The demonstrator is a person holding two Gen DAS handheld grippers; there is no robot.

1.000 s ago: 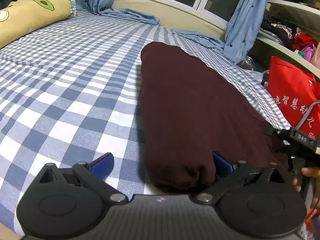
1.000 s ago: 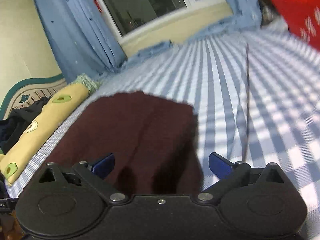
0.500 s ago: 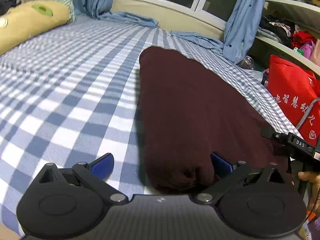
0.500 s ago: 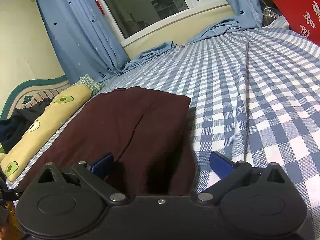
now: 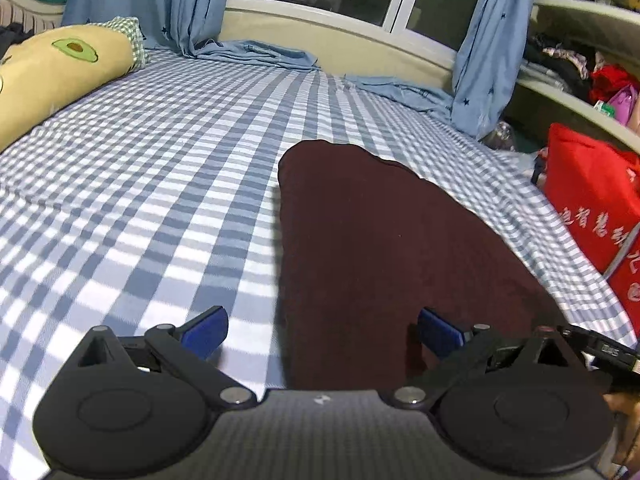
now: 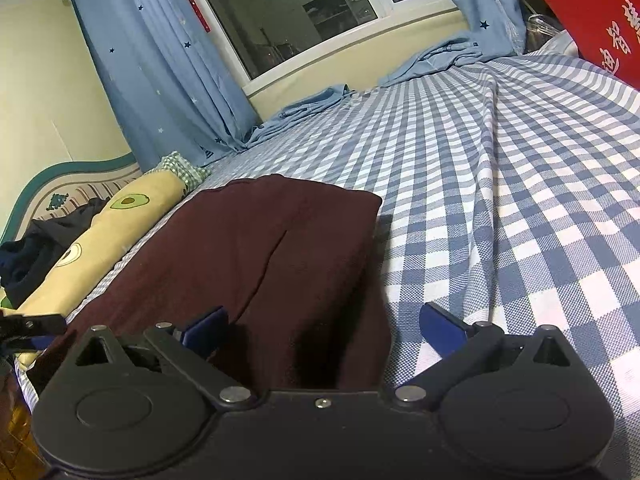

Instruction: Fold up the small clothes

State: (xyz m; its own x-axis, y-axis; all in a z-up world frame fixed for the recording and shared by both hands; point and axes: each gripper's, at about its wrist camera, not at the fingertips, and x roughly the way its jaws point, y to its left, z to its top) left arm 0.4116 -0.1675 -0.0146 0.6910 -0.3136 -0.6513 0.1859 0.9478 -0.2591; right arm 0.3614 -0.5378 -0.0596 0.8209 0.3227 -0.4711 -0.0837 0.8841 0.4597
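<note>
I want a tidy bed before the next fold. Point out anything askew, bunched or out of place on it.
The dark maroon garment lies flat, but a crease runs down its middle. The checked sheet is pulled into long wrinkles on the right. The blue curtain ends spill in heaps onto the bed by the window. Nothing looks damaged.

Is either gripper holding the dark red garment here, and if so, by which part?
Nothing is held. The left gripper and right gripper are both open, their fingers straddling the near end of the garment.

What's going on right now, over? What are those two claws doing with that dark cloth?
Left gripper open, right gripper open, neither gripping. Maroon garment flat on checked bedsheet, folded lengthwise. Nothing in the way.
</note>
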